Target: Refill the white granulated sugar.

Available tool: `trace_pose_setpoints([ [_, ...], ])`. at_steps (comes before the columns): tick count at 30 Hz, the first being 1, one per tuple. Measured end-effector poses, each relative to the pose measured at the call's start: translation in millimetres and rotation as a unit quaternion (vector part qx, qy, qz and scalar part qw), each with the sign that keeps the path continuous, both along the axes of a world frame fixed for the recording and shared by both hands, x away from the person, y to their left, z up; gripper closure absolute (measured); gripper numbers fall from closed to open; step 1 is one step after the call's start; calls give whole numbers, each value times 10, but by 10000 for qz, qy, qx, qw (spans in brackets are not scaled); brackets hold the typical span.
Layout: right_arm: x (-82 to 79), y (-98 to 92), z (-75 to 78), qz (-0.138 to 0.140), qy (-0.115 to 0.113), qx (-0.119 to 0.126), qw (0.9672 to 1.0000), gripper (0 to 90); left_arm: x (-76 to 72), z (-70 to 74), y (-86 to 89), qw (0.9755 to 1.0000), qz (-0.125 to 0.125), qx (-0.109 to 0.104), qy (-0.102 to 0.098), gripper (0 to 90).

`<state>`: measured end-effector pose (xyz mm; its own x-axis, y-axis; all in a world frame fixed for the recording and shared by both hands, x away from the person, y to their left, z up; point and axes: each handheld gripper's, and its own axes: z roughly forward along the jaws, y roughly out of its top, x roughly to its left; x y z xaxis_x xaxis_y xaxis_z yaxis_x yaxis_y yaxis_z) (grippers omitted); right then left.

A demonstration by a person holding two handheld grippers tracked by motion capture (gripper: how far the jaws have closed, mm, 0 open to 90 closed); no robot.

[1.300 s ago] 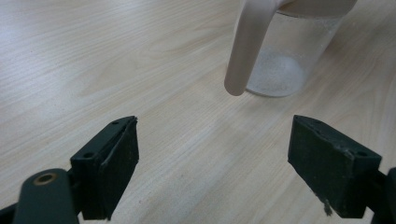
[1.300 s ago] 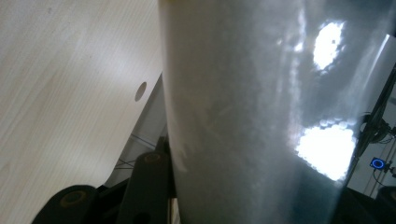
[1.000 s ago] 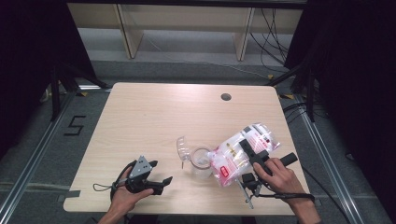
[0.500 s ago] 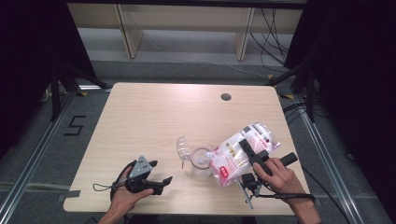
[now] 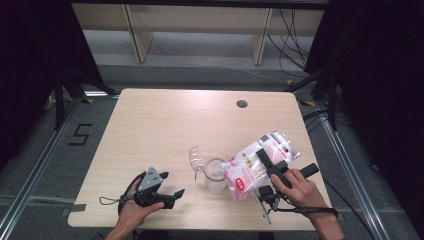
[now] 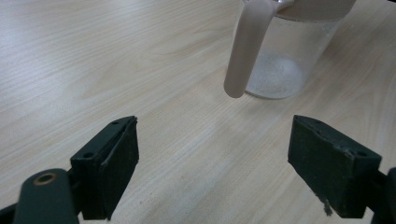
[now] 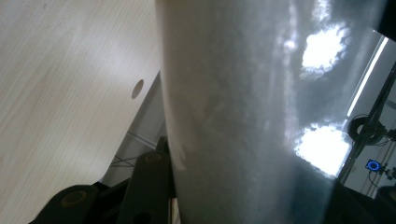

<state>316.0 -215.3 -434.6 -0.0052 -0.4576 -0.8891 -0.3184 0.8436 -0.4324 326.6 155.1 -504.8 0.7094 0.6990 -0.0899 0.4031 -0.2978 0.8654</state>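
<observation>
A clear plastic bag (image 5: 250, 165) with pink print and white grains lies tilted, its lower end at the mouth of a clear jug (image 5: 215, 176). My right gripper (image 5: 264, 174) is shut on the bag, one jaw across its top and one below. In the right gripper view the bag (image 7: 252, 116) stands between the jaws, close to the lens. My left gripper (image 5: 171, 184) rests open near the table's front left, pointing toward the jug. In the left gripper view the jug (image 6: 289, 60) shows a pale handle (image 6: 245, 46) and a thin layer of white grains at its bottom; nothing lies between that gripper's (image 6: 212, 158) jaws.
A clear lid (image 5: 196, 156) lies just left of the jug. The wooden table (image 5: 165, 125) has a cable hole (image 5: 242, 104) at the back right. Dark frames and cables stand around the table's sides.
</observation>
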Motion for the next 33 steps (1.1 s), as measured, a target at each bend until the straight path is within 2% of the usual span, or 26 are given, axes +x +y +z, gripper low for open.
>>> trace_pose_setpoints([
  [2, -3, 3, -4, -49, 17, 5, 10000, 654, 1, 2, 5, 10000, -3, 17, 8, 160],
  [6, 4, 17, 6, 50, 0, -99, 9999, 654, 3, 6, 7, 10000, -32, 77, -39, 160],
  [7, -4, 12, 0, 13, -11, -51, 10000, 654, 2, 7, 8, 9999, -35, 91, -41, 160],
  [9, -2, 16, 3, 23, 6, -64, 10000, 655, 3, 4, 2, 10000, -29, 22, -46, 160],
  [11, -4, 18, 3, 15, -31, -85, 10000, 655, 4, 7, 9, 9999, -21, 91, -46, 160],
  [14, -2, 22, 6, 26, -14, -92, 10000, 655, -3, 3, 2, 10000, 15, 26, 7, 160],
  [15, 3, 18, -1, 126, -112, -59, 9998, 655, -1, 1, -2, 10000, 1, -20, 15, 160],
  [16, 1, 20, -5, 114, -109, -41, 9999, 655, 0, 0, 0, 10000, 1, -23, 2, 160],
  [17, -6, 27, 2, -21, 1, -87, 10000, 656, 8, 3, 17, 9999, -7, 110, -8, 160],
  [19, -9, 34, 5, 9, -32, -98, 9999, 656, -1, -2, -2, 10000, 15, -36, 12, 160],
  [26, -20, 45, 17, 11, -52, -65, 10000, 657, -2, 0, 2, 10000, 6, -25, 12, 160],
  [27, -22, 44, 17, 4, -46, -60, 10000, 657, 0, 1, 6, 10000, 7, 0, 6, 160],
  [28, -22, 45, 18, 3, -43, -71, 10000, 657, 6, 4, 20, 9999, -4, 120, -6, 160],
  [30, -18, 50, 23, 28, -63, -120, 9999, 658, -2, -2, -1, 10000, 17, -44, 5, 160],
  [33, -15, 54, 31, 43, -73, -171, 9998, 658, -1, -1, 5, 10000, -2, 0, 12, 160],
])
